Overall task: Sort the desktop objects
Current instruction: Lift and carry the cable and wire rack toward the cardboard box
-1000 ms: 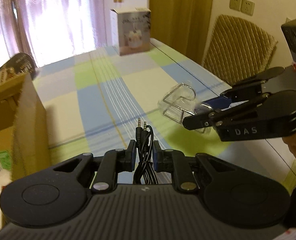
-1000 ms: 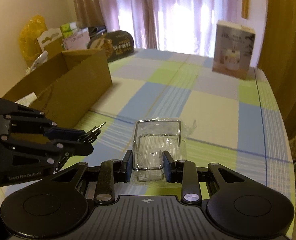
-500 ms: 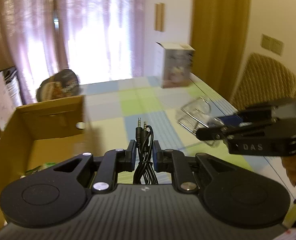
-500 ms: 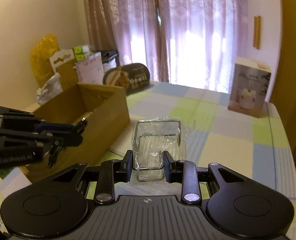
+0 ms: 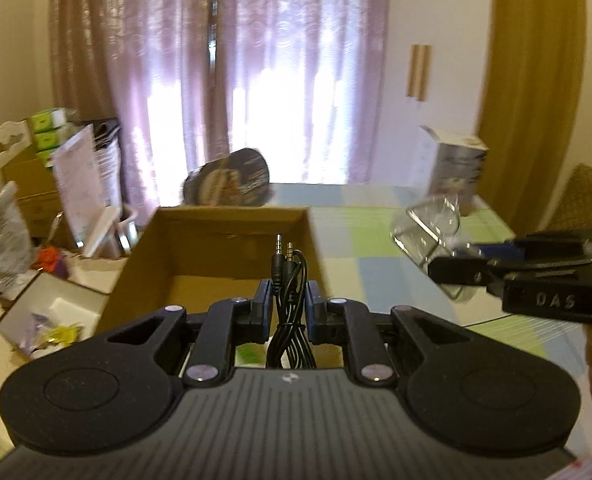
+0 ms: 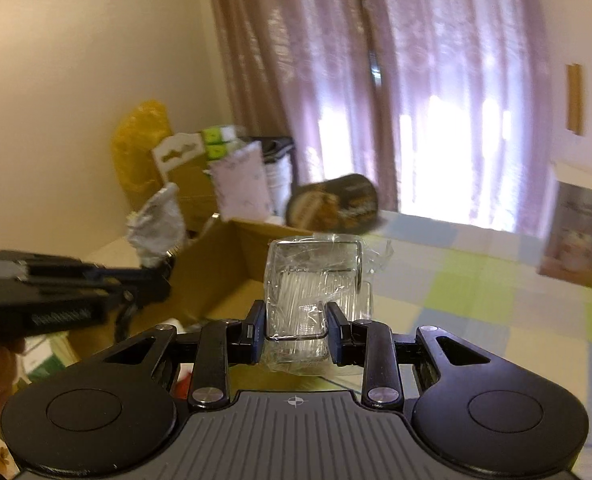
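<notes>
My left gripper (image 5: 289, 312) is shut on a coiled black audio cable (image 5: 289, 308), whose two jack plugs stick up above the fingers. It hovers over the open cardboard box (image 5: 231, 248). My right gripper (image 6: 294, 330) is shut on a clear plastic packet with a wire frame (image 6: 316, 284), lifted off the table. The same packet (image 5: 428, 236) shows at the right of the left wrist view, ahead of the right gripper (image 5: 456, 270). The left gripper (image 6: 151, 280) appears at the left of the right wrist view, beside the box (image 6: 231, 268).
A checked tablecloth (image 6: 476, 292) covers the table. A white product box (image 5: 454, 168) stands at the far right and a dark round tin (image 5: 227, 182) behind the cardboard box. Bags, boxes and papers (image 5: 35, 208) pile up left of the table. A wicker chair (image 5: 584, 200) sits at the right.
Both grippers rose and swung left toward the cardboard box, each keeping its load. The left gripper now hangs over the box's opening, and the packet is up off the tablecloth.
</notes>
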Available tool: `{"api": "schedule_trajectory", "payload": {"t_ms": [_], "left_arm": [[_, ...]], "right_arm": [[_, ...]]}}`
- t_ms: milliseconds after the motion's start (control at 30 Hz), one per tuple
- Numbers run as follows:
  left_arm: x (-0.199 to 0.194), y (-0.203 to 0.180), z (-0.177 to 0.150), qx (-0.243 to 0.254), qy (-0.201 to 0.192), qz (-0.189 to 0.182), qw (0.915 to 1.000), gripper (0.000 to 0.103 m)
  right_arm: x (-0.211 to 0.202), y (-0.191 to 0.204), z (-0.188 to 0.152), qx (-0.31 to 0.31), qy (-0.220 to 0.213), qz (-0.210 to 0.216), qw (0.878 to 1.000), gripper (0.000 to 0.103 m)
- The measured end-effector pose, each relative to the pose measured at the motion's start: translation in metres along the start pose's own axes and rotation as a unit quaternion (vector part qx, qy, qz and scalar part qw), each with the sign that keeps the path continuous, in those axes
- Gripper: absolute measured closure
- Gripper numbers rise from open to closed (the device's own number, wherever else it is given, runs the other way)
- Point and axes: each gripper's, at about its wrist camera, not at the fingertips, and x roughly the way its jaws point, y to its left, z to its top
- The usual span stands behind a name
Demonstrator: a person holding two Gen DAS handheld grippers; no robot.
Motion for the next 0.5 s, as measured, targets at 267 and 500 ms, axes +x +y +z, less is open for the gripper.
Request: {"api": "schedule_trajectory", "payload": {"t_ms": [267, 500], "left_arm": [[0.004, 0.034, -0.014, -0.021, 0.022, 0.023, 0.9993, 0.09], [0.011, 0.05, -0.025, -0.032, 0.038, 0.03, 0.9983, 0.09]], "right_arm": [[0.045, 0.036, 0.004, -0.023, 0.013, 0.033, 0.999, 0.075], [0.063, 0.043, 0.006, -0.025, 0.018, 0.039, 0.999, 0.075]]}}
